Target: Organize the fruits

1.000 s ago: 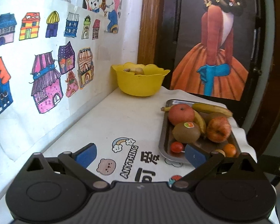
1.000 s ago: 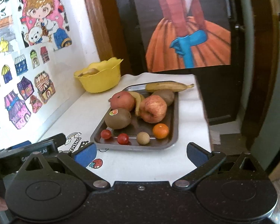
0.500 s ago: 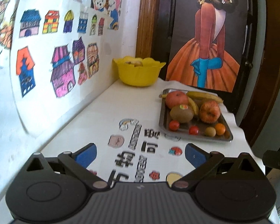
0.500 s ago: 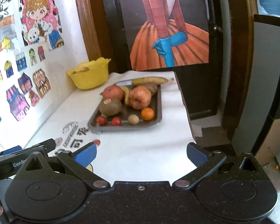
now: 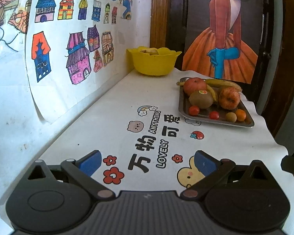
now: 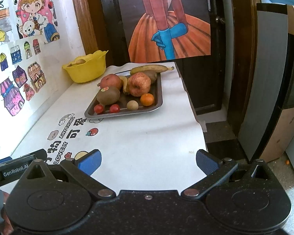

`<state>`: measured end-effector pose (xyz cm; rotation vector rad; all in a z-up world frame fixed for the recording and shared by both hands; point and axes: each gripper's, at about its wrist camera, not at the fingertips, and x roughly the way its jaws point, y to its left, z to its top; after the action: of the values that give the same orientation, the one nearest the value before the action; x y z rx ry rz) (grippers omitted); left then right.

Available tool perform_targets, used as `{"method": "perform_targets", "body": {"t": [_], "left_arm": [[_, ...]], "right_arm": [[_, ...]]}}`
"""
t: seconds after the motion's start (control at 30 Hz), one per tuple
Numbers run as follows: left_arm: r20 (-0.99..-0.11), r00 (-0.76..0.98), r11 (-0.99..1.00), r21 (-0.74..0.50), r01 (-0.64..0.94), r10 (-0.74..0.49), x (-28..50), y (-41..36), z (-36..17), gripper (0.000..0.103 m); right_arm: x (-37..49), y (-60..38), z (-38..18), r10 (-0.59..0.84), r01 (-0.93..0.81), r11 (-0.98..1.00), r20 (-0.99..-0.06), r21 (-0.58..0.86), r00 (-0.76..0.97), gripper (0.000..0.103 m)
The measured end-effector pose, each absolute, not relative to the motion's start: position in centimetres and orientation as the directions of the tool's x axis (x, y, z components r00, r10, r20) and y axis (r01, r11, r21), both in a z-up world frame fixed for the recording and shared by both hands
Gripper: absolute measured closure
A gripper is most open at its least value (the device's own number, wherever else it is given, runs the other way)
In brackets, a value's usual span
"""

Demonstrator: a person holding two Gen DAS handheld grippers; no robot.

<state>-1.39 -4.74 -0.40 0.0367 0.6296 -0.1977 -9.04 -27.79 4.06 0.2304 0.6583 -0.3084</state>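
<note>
A metal tray [image 5: 215,119] [image 6: 127,113] sits on the white table and holds two apples [image 5: 229,98] [image 6: 139,84], a kiwi [image 5: 201,99] [image 6: 108,96], bananas [image 5: 223,82] [image 6: 151,68], two cherry tomatoes [image 5: 194,110] [image 6: 114,108], a small orange [image 5: 241,115] [image 6: 147,99] and a small tan fruit [image 6: 132,105]. A yellow bowl [image 5: 153,62] [image 6: 86,69] with fruit in it stands behind, by the wall. My left gripper [image 5: 147,162] and right gripper [image 6: 148,160] are both open, empty, and well short of the tray.
The wall with house drawings [image 5: 68,49] runs along the table's left side. The table's right edge [image 6: 198,125] drops to the floor beside a dark door [image 6: 215,39]. The left gripper's body [image 6: 15,168] shows at the right wrist view's lower left.
Both grippers have drawn back from the tray, which now looks smaller and farther off. Jaws stayed open. The fruit has not moved.
</note>
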Motion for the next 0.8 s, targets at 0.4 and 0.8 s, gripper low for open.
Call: {"method": "perform_targets", "body": {"t": [0.4, 0.8], "left_arm": [[-0.594, 0.785, 0.980, -0.030, 0.197, -0.176, -2.0, -4.0, -0.8, 0.001], [-0.596, 0.785, 0.980, -0.014, 0.200, -0.169, -2.3, -3.6, -1.5, 0.001]], "right_arm": [[-9.7, -26.8, 3.3, -0.218, 0.361, 0.926, -0.630, 0.107, 0.745, 0.001], [-10.2, -26.5, 2.5, -0.227, 0.365, 0.926, -0.632, 0.097, 0.741, 0.001]]}}
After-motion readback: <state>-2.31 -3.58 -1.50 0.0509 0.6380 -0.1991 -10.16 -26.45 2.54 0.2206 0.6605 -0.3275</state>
